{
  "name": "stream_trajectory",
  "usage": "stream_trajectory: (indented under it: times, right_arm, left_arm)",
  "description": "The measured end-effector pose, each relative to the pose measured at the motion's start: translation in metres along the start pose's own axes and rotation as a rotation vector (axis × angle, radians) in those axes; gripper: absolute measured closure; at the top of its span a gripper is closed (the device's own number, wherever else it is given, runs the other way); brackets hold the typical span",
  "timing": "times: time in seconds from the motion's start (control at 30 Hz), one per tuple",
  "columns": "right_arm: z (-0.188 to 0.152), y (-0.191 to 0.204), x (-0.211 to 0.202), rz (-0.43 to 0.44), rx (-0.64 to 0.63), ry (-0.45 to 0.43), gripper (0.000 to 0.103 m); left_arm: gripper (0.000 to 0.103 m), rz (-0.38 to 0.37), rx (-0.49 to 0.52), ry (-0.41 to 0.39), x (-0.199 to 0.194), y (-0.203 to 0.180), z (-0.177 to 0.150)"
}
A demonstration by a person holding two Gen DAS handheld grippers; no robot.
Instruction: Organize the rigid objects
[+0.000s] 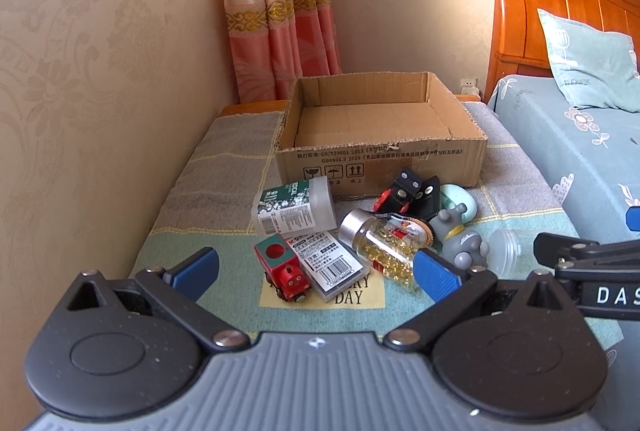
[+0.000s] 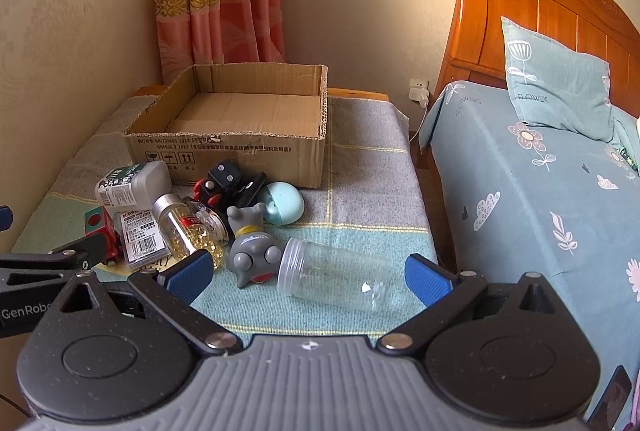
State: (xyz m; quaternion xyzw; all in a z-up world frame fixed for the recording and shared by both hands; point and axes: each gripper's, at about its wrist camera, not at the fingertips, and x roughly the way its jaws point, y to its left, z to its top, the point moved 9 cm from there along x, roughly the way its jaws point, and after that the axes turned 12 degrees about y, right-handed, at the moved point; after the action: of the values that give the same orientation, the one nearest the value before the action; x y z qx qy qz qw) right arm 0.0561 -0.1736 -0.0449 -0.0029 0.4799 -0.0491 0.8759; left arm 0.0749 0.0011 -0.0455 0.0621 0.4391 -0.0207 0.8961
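Currently both tools are spread wide with nothing between the pads. The left gripper (image 1: 316,277) hovers low over the near end of the cloth-covered table (image 1: 224,159), its blue fingertips (image 1: 198,267) flanking a red toy train (image 1: 282,271) and a flat labelled packet (image 1: 330,263) just beside it. The right gripper (image 2: 306,277) sits over an empty clear plastic jar (image 2: 336,281) lying on its side.

The cardboard box (image 1: 380,163) stands open and empty at the far end of the table. The rest of the pile lies in front of it:
- green-labelled white bottle (image 1: 296,207), on its side
- capsule bottle (image 1: 380,245) with silver cap, on its side
- grey figurine (image 2: 250,251), tipped over, touching the jar's mouth
- black-and-red toy (image 1: 408,193), form hard to make out, possibly a vehicle
- pale teal egg-shaped item (image 2: 282,207), near the box wall

A bed (image 2: 520,191) runs alongside on the right.
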Motion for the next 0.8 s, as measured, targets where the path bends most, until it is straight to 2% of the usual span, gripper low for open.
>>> stream_trajectory:
  times: [0.27, 0.47, 0.6, 0.8]
  right_arm:
    - [0.004, 0.004, 0.008, -0.002, -0.014, 0.012, 0.0]
    - [0.011, 0.005, 0.012, 0.026, -0.026, -0.001, 0.0]
    - [0.014, -0.008, 0.019, 0.02, -0.007, -0.006, 0.0]
    - [0.003, -0.044, 0.049, -0.015, 0.071, 0.077, 0.0]
  left_arm:
    - [0.001, -0.023, 0.031, 0.0, 0.011, 0.0, 0.004]
    - [0.001, -0.086, 0.048, -0.006, 0.023, 0.005, 0.006]
    - [0.001, -0.087, 0.078, -0.006, 0.035, 0.015, 0.005]
    - [0.001, -0.092, 0.101, -0.012, 0.058, 0.035, 0.0]
